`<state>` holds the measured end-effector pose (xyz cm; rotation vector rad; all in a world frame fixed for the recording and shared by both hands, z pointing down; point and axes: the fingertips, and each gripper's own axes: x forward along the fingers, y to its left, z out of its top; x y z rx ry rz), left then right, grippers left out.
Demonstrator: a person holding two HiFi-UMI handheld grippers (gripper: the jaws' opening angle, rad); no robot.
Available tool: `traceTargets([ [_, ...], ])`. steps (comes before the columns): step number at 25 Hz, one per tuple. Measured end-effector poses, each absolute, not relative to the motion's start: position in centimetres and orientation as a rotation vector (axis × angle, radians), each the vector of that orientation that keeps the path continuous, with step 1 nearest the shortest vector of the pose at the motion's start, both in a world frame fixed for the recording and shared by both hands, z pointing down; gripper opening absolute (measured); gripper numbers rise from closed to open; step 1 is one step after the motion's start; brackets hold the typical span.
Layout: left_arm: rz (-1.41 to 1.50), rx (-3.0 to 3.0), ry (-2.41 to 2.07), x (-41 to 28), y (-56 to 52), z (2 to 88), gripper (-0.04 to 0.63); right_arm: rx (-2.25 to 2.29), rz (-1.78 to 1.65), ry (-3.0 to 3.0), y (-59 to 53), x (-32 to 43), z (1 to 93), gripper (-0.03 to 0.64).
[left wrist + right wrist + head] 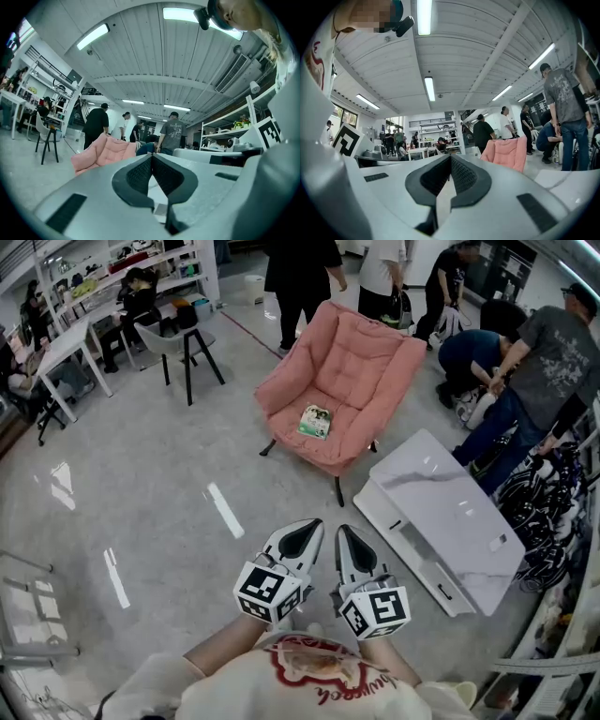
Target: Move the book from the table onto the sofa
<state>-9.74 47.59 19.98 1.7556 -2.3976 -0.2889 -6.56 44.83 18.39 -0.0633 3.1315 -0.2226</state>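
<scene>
A small book (316,421) with a green and white cover lies on the seat of the pink sofa chair (361,367), which also shows as a pink back (105,152) in the left gripper view and pink cushion (508,152) in the right gripper view. The low white table (450,512) stands right of the chair with nothing on it. My left gripper (310,530) and right gripper (345,536) are held side by side close to my body, well short of the chair. Both are shut and hold nothing.
Several people stand or crouch behind and to the right of the chair, one crouching person (473,357) close to the table's far end. A grey chair (178,338) and white desks (66,348) stand at the left. Glossy floor (169,493) lies between me and the sofa chair.
</scene>
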Motion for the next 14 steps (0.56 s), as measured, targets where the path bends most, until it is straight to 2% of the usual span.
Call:
traceTargets([
  [14,-0.290,1.741,-2.408,-9.11,47.97,19.87,0.005,-0.026,-0.212,3.136,45.40,-5.84,18.29,-0.002],
])
